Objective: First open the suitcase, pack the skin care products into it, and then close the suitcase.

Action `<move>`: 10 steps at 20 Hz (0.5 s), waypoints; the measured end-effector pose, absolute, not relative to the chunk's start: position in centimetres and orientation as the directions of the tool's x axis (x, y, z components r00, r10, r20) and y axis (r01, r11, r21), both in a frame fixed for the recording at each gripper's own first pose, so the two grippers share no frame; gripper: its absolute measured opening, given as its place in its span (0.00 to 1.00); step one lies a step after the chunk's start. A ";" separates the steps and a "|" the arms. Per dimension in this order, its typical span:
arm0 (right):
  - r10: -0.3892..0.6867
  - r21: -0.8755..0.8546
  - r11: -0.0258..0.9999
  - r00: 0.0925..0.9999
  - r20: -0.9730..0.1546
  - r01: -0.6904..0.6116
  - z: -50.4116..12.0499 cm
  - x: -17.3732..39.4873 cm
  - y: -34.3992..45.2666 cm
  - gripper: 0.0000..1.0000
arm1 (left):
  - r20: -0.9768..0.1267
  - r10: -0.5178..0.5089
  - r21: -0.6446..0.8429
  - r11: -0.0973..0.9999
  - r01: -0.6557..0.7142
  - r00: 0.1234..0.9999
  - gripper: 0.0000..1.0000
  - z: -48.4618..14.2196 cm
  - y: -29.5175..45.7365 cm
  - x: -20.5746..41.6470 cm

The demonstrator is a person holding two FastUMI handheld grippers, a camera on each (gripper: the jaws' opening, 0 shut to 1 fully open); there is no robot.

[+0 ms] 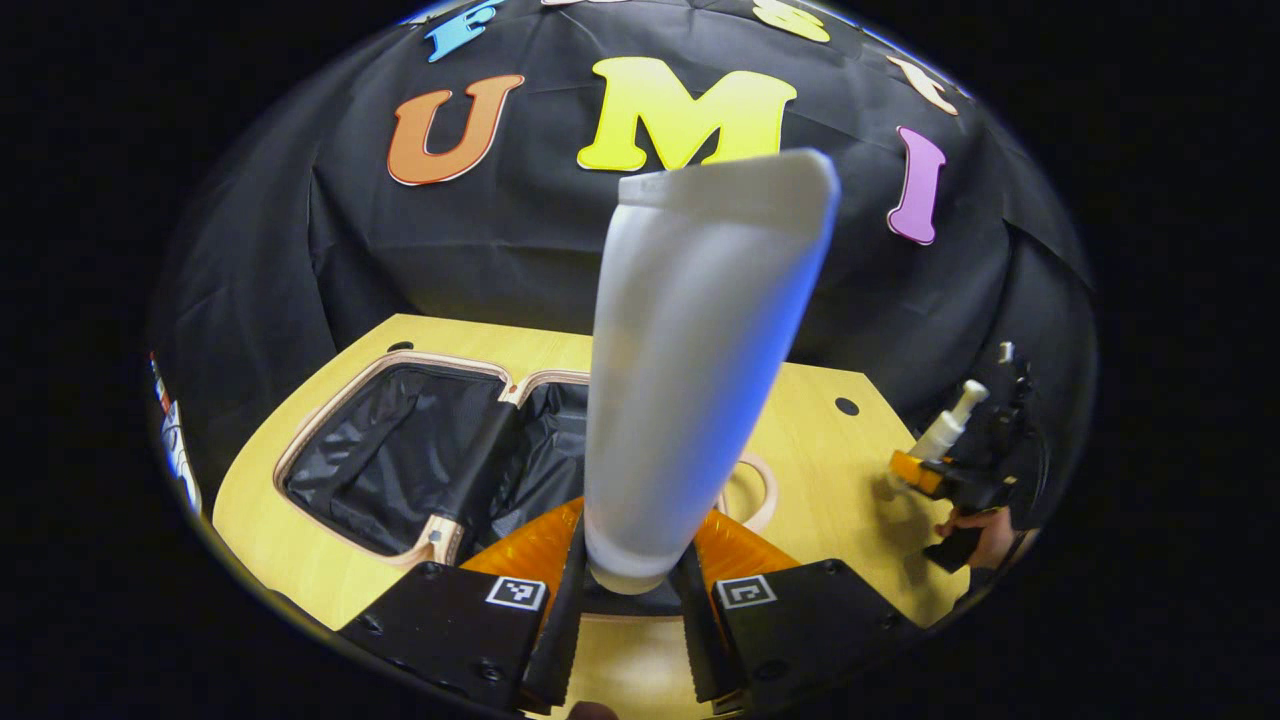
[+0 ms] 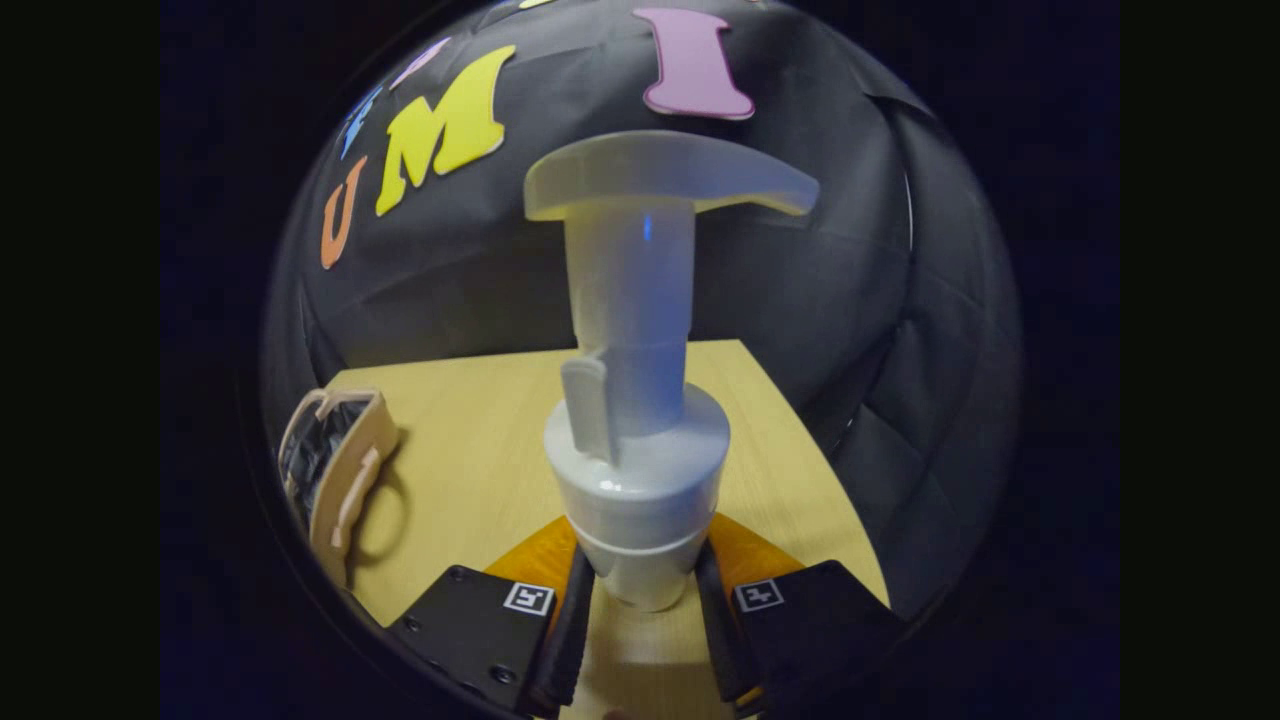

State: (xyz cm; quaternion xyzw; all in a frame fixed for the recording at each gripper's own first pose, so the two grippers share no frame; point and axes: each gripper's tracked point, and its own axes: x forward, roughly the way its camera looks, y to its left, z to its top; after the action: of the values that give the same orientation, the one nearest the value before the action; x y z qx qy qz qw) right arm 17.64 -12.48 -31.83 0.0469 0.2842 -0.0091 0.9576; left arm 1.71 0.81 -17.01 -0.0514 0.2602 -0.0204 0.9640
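A tall white tube [image 1: 690, 370] stands upright between the fingers of my left gripper [image 1: 632, 585], which is shut on its lower end and holds it above the table. Behind it lies the open beige suitcase [image 1: 330, 430] with black lining, both halves spread flat on the wooden table [image 1: 820, 440]. My right gripper [image 2: 645, 600] is shut on a white pump bottle [image 2: 635, 400], gripped near its base, pump head up. The same gripper with the pump bottle [image 1: 945, 430] and a hand shows far right in the left gripper view. The suitcase [image 2: 345, 470] sits at the left in the right gripper view.
The wooden table has a small round hole [image 1: 847, 406] near its back right corner. The black cloth wall closes in the table's back and sides. The table's right edge [image 2: 800, 440] runs close beside the right gripper.
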 end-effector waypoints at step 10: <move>0.042 0.130 0.991 0.827 -0.561 0.037 -19.8 5.3 -14.3 0.48 | -0.605 -0.235 -0.264 0.961 0.087 0.761 0.47 -25.5 5.6 6.2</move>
State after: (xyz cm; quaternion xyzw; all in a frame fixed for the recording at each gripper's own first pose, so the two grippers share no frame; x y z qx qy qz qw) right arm 5.27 -14.34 -19.80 0.0676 0.2941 0.0012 0.9534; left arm 6.17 5.59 -25.51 -0.1104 0.3349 -0.0863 0.9318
